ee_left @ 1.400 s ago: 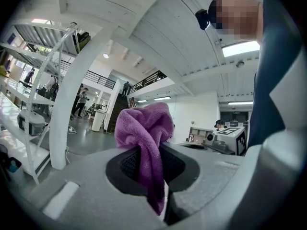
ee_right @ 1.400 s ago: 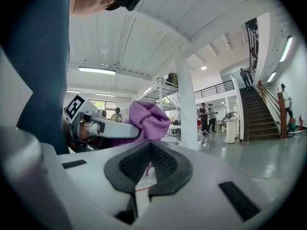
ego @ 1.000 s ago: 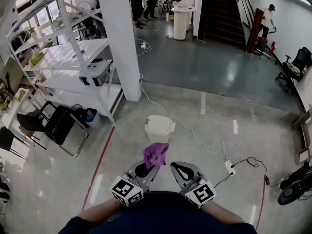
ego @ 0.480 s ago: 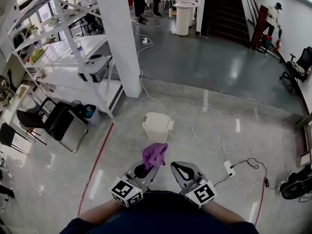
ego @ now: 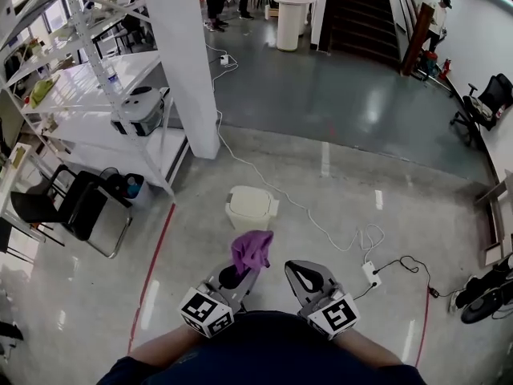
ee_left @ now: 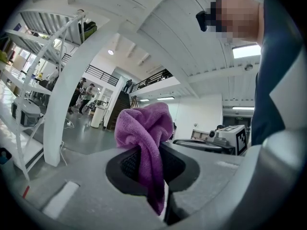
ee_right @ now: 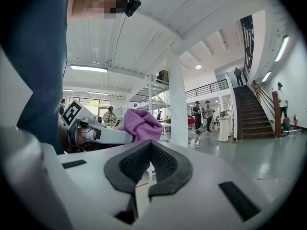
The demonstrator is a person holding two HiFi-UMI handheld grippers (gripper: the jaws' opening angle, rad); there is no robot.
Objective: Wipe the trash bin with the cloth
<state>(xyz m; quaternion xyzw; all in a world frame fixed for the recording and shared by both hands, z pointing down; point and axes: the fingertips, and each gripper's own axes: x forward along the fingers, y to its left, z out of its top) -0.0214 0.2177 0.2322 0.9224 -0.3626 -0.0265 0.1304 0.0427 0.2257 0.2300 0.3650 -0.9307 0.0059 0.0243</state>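
A small cream trash bin [ego: 250, 208] with a lid stands on the floor ahead of me, some way from both grippers. My left gripper [ego: 240, 273] is shut on a purple cloth [ego: 251, 249], which bunches above the jaws and hangs down between them [ee_left: 146, 147]. Held beside it, my right gripper [ego: 303, 280] is shut with nothing in its jaws. In the right gripper view the cloth [ee_right: 139, 126] shows to the left, behind my right gripper [ee_right: 141, 186].
A white pillar [ego: 188, 62] rises behind the bin, with white metal shelving [ego: 88, 87] and black chairs [ego: 64, 207] to its left. A white cable [ego: 304, 207] runs past the bin to a power strip [ego: 370, 273]. A red floor line [ego: 156, 255] lies left. People stand far back.
The view has shifted forward; the bin sits a little higher and to the left in frame. Both grippers and the cloth keep their pose.
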